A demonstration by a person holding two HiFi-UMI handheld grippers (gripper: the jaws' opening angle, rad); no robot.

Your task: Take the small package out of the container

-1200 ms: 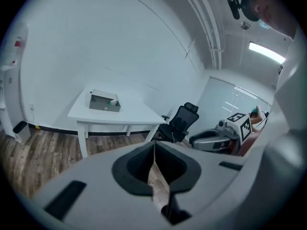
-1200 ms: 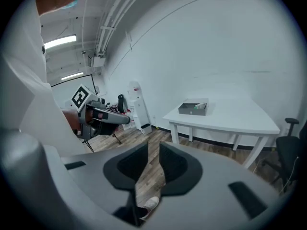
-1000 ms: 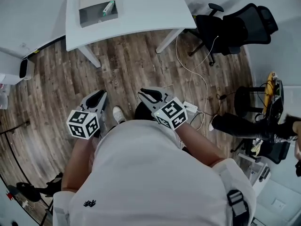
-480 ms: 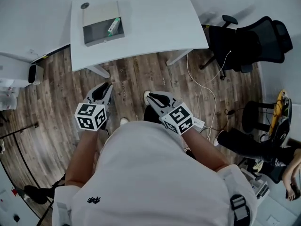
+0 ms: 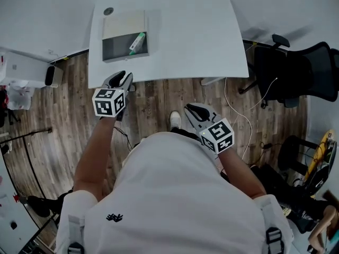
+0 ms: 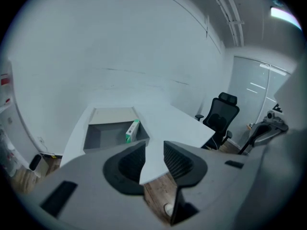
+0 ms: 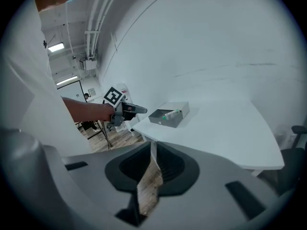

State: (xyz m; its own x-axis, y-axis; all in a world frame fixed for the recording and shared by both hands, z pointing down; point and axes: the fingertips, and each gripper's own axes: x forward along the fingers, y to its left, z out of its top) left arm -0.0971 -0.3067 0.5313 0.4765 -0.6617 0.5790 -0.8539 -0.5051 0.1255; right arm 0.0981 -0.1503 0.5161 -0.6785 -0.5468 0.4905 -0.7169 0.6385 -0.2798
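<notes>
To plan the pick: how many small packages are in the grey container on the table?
1. The green-and-white package lies by the container's right wall in the head view. Nothing else shows inside.

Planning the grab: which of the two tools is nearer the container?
The left tool, at the table edge by the container, its empty jaws have just been opening; the right tool hangs back over the floor.

The small package lies in the container, upper left on your white surface. Your left tongs, empty jaws just opening, reach the surface's near edge. Your right tongs hang lower, over the wooden floor.
</notes>
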